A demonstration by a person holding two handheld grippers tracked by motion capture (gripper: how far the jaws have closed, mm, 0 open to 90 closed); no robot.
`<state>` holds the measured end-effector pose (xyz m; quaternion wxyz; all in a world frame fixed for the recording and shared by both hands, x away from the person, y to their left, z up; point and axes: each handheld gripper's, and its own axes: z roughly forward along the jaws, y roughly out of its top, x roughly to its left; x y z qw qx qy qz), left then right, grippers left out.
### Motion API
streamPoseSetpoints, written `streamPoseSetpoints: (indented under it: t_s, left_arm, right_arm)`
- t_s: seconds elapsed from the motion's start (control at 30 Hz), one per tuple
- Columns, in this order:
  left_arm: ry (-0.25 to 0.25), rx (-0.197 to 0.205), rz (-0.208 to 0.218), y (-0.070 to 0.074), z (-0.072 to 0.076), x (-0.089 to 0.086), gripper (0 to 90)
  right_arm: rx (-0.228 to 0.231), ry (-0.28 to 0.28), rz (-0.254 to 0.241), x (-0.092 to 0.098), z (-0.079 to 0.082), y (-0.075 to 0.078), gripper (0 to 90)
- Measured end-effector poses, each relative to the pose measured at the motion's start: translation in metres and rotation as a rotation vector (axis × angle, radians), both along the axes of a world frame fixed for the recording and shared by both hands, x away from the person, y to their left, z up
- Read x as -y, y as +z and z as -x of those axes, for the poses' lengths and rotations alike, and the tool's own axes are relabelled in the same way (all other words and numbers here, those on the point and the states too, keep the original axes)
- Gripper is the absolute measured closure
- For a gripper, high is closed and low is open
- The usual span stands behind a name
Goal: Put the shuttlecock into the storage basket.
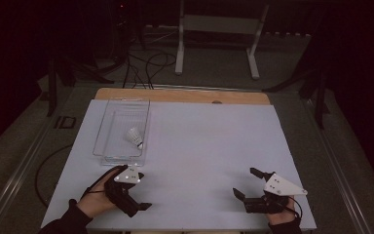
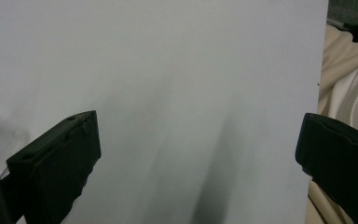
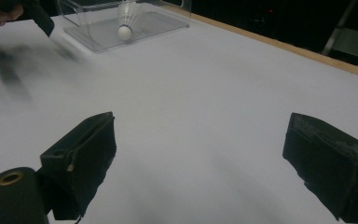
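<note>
A white shuttlecock [image 1: 135,137] lies in a clear, colourless box [image 1: 108,127] at ten o'clock on the pale grey table [image 1: 204,146]. A tan wooden strip edges twelve o'clock. Both grippers are black, topped with light grey plates.

Legible text, labels, brands, numbers, signs: none.

Surfaces checked: white counter [image 1: 199,146] sheet, plain, unprinted; clear box [image 1: 108,141], walls unmarked; shuttlecock [image 1: 135,137], any band or print too small to read; grey three-cornered plates on the left tongs [image 1: 137,195] and right tongs [image 1: 246,183], bearing small pale dots only, no characters; black jaw blocks in both gripper views, unmarked. Small red light in the dark background, top of the high view, no readable figure beside it.
</note>
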<state>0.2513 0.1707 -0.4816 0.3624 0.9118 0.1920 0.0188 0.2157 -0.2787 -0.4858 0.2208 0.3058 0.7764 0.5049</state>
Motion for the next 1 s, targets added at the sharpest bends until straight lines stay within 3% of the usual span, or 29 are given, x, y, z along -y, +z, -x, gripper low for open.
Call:
streamPoseSetpoints:
  t_s: [0.37, 0.57, 0.7, 1.0]
  left_arm:
    - [0.081, 0.015, 0.050, -0.011, 0.006, -0.014, 0.6]
    - [0.111, -0.003, 0.040, -0.020, 0.005, -0.015, 0.6]
    - [0.117, 0.009, 0.035, -0.023, 0.004, -0.014, 0.6]
    - [0.117, 0.019, 0.121, -0.021, 0.004, -0.024, 0.6]
  right_arm:
    - [-0.009, 0.000, 0.001, -0.001, 0.000, -0.001, 9.2]
    - [-0.007, 0.004, 0.003, -0.001, 0.000, -0.001, 9.2]
    - [-0.010, 0.006, 0.006, -0.002, 0.000, -0.002, 9.2]
    - [-0.013, 0.013, 0.014, -0.002, 0.001, -0.003, 9.1]
